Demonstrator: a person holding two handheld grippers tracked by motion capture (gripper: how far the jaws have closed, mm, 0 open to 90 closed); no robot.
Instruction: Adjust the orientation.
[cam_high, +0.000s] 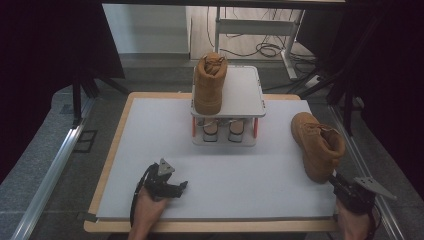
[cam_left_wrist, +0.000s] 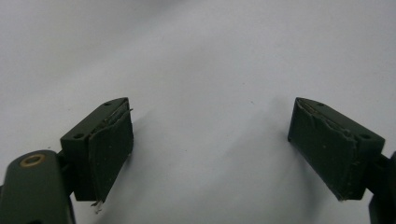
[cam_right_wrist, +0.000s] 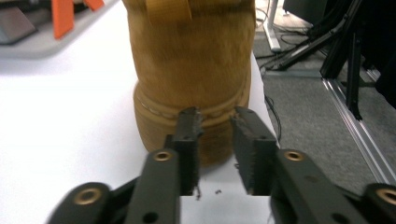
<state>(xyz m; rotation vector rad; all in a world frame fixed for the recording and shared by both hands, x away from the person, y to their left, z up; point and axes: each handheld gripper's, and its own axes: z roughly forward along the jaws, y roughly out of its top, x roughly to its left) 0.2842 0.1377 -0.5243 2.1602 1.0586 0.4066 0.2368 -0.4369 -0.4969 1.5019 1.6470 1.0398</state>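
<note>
A tan boot (cam_high: 317, 145) stands on the white table top at the right, its heel toward me. My right gripper (cam_high: 337, 182) is just behind that heel. In the right gripper view the boot's heel (cam_right_wrist: 191, 70) rises right in front of the fingertips, and the right gripper (cam_right_wrist: 217, 128) is open by a narrow gap with nothing between its jaws. A second tan boot (cam_high: 209, 82) stands on the top shelf of a small white rack (cam_high: 245, 95) at the back. My left gripper (cam_high: 182, 187) rests near the front edge, wide open (cam_left_wrist: 210, 135) over bare table.
A pair of pale shoes (cam_high: 223, 129) sits on the rack's lower shelf between orange posts. The white board (cam_high: 150, 150) has a wooden rim. Dark stands and cables (cam_high: 265, 49) lie on the floor beyond and to the right of the table.
</note>
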